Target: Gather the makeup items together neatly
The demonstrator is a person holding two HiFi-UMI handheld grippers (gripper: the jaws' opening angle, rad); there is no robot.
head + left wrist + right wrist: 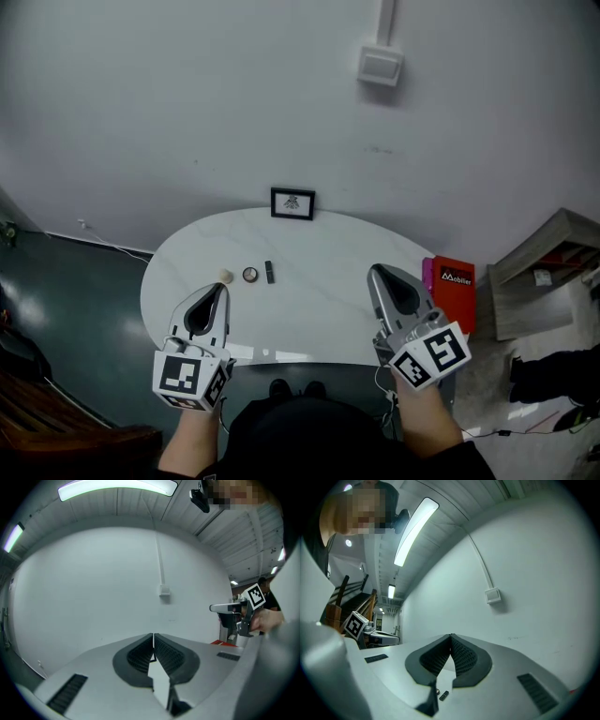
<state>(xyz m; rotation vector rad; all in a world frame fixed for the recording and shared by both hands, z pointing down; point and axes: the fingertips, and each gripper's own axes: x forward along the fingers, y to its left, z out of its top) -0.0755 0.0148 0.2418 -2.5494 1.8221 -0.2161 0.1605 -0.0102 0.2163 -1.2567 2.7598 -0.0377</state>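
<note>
Makeup items (249, 274) close together on white table (319, 281), left gripper (222, 289), right gripper (376, 272), jaws clenched, empty

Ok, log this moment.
left gripper: shut, empty | right gripper: shut, empty | beige ball, round compact, dark tube: in row on white oval table

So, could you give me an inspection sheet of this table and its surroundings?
Surface: white oval table, against the wall.
Job's things: small beige item, round compact, dark tube, in a row left of centre.
Clutter: framed picture at the back edge; red box by the right end.
Grippers: left gripper and right gripper both shut, empty.
Cables: thin cable on the floor, left; wires lower right.
Surroundings: wall box above; wooden furniture at right.
</note>
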